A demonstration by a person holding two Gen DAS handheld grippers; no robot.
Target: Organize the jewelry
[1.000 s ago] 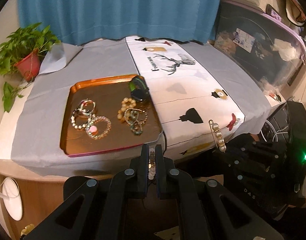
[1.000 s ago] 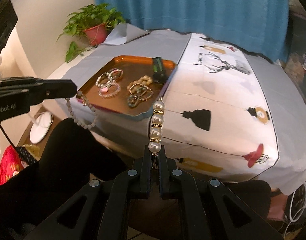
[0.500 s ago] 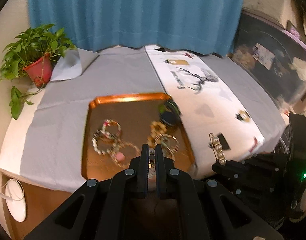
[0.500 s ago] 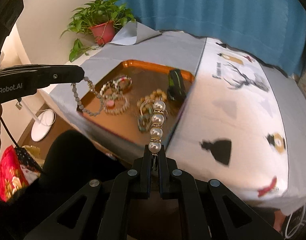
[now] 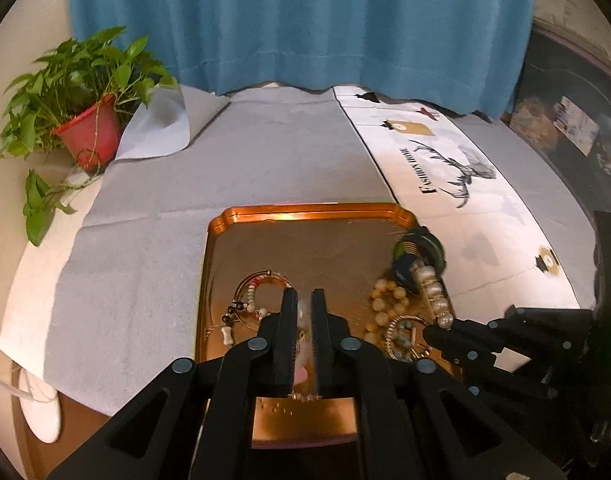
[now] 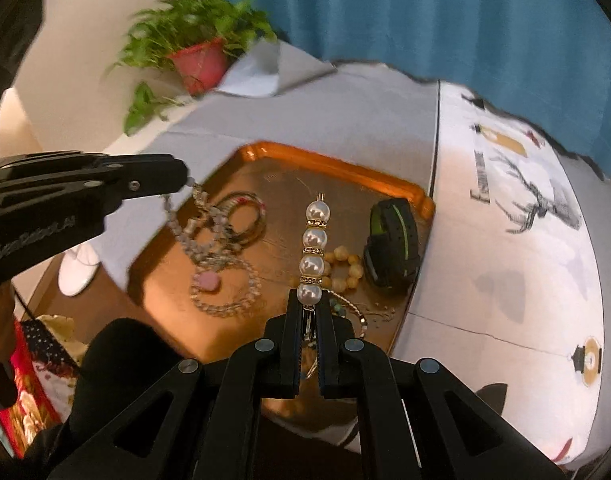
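Over the copper tray (image 6: 337, 168) on the grey-clothed desk (image 5: 145, 248): right gripper (image 6: 308, 308), jaws clenched on a pearl pin (image 6: 314, 252) standing up from its tips. Left gripper (image 6: 183, 178), jaws just opening, pale bead strand (image 6: 193, 236) still between them, trailing onto the trayed bracelets; black wristband (image 6: 391, 248) at the tray's right edge.

The left gripper (image 5: 304, 300) is covering the near middle of the tray (image 5: 305, 211), and a pale blur is lying between its fingers; whether the pads are touching it is unclear. The hairpin (image 6: 314, 252) is hiding its clip inside the right gripper (image 6: 309, 312). Motion is smearing the beads (image 6: 193, 216) and the plant (image 6: 193, 40). Frame edges are cutting off both gripper bodies.
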